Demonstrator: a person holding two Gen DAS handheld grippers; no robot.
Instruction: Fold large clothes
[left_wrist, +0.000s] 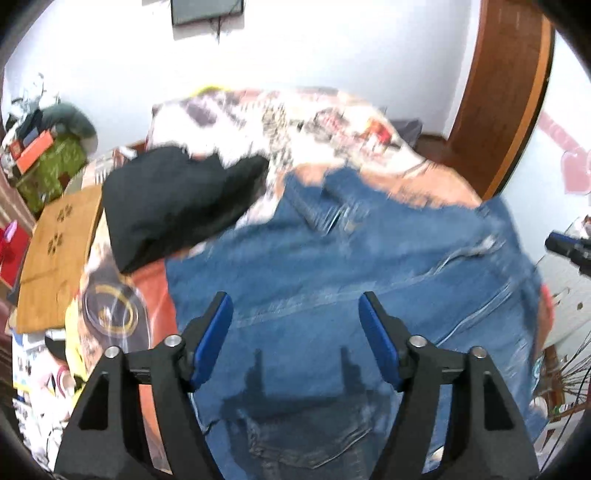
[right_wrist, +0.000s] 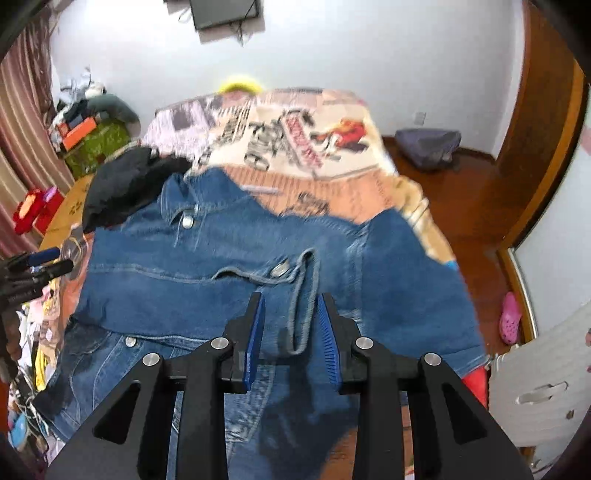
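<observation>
A blue denim jacket (left_wrist: 332, 280) lies spread on the bed; in the right wrist view (right_wrist: 207, 266) its collar, metal buttons and a folded-over sleeve show. My left gripper (left_wrist: 295, 306) is open and empty, hovering over the denim. My right gripper (right_wrist: 290, 306) is half open, with a sleeve cuff (right_wrist: 303, 295) lying between its blue pads (right_wrist: 255, 343); the pads do not press on it. The left gripper's tips show at the left edge of the right wrist view (right_wrist: 44, 260), and the right gripper's tip shows at the right edge of the left wrist view (left_wrist: 565, 243).
A black garment (left_wrist: 177, 199) lies heaped on the bed left of the jacket, also in the right wrist view (right_wrist: 122, 188). The printed bedspread (right_wrist: 295, 133) stretches beyond. A wooden side table (left_wrist: 55, 254) stands on the left, and a wooden door (left_wrist: 506, 92) and a white chest (right_wrist: 546, 387) on the right.
</observation>
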